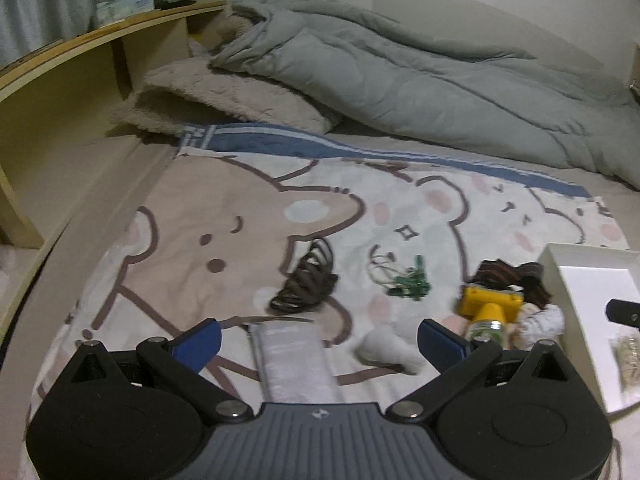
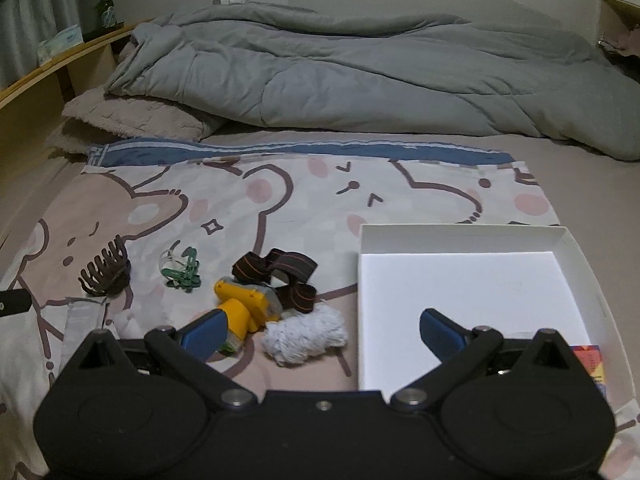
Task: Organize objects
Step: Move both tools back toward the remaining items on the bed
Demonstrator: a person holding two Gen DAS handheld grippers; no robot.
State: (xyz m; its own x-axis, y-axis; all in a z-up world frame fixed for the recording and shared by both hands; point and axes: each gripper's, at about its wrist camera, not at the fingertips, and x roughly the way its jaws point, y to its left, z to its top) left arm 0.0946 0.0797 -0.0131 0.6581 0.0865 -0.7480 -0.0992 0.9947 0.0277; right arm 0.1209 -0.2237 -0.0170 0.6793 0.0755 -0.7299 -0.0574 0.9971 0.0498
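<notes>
Gaping wide and empty, left tool [image 1: 319,340] above bear blanket [image 1: 224,208], right tool [image 2: 323,334] likewise over white box [image 2: 460,236]

Small clutter [image 2: 256,300] left of open white box [image 2: 568,248]

You have almost nothing to read here. The tissue box [image 1: 125,5] on the wooden headboard shelf [image 1: 100,36] carries blue print, but it is too small and blurred to make out. The green bottle [image 2: 105,7] standing beside it has a label you cannot read either. The small colourful card [image 2: 591,364] at the near right corner of the white box [image 2: 576,248] shows printing, none of it legible.
</notes>
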